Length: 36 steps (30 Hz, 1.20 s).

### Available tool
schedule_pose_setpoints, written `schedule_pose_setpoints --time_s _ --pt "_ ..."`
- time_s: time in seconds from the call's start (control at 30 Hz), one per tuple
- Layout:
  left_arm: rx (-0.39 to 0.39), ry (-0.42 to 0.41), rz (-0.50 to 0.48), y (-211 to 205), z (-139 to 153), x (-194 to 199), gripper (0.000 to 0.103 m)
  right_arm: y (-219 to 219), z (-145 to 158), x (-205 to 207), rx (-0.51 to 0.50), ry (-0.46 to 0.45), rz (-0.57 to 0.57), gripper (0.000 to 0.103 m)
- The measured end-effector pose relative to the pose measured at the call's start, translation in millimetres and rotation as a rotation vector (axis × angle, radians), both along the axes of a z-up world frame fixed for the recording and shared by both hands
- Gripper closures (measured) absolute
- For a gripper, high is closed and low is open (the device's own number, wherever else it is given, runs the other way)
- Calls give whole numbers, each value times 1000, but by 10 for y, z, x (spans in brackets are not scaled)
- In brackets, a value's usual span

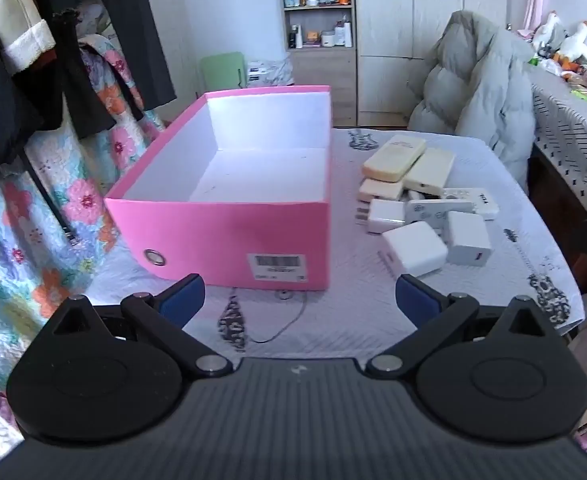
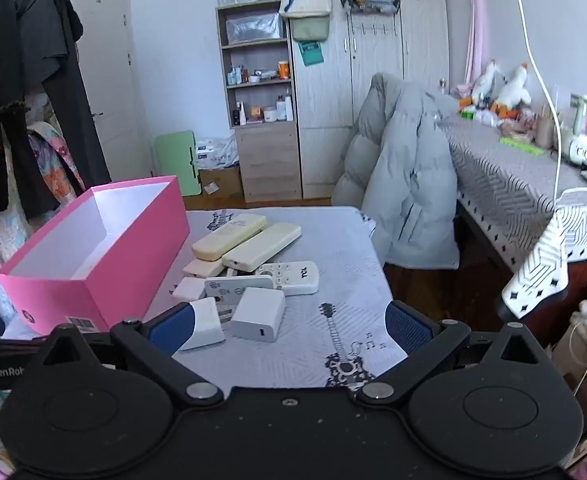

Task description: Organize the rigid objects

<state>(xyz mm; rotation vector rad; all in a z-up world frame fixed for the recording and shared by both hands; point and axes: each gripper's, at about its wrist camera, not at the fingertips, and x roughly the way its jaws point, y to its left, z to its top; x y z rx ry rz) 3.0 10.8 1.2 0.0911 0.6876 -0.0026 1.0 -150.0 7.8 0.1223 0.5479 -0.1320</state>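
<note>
1. So far nothing is sorted: the pink box (image 1: 221,216) stands on the left part of the bench (image 1: 333,312), and its white inside looks bare as far as I can see into it.
2. All the rigid objects lie in one loose cluster on the bench, just to the right of the box and apart from it.
3. At the far end of the cluster two cream remote controls (image 2: 229,236) lie side by side, with a third cream piece partly under them.
4. Nearer me lie a white remote with buttons (image 2: 289,276), a flat white panel (image 2: 237,286), and several white charger blocks (image 2: 258,314), some touching each other.
5. My left gripper (image 1: 299,300) hangs above the bench in front of the box, its fingers spread wide with nothing between them.
6. My right gripper (image 2: 289,328) hangs over the near edge of the cluster, fingers also spread wide; one charger block sits just beside its left finger, not clamped.
7. I judge the whole job remains: every piece has yet to go into the box.
</note>
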Motion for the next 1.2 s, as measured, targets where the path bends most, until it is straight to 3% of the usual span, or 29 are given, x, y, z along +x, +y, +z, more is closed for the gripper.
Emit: schedule_pose_setpoints --time_s 0.27,0.73,1.2 --pt "-13 -21 30 129 123 29 0 74 110 -10 17 3 46 0" --pt "3 -32 21 78 132 -15 0 165 -67 11 20 80 88 0" --pt "5 -24 37 129 108 10 0 209 -62 -14 2 67 89 0"
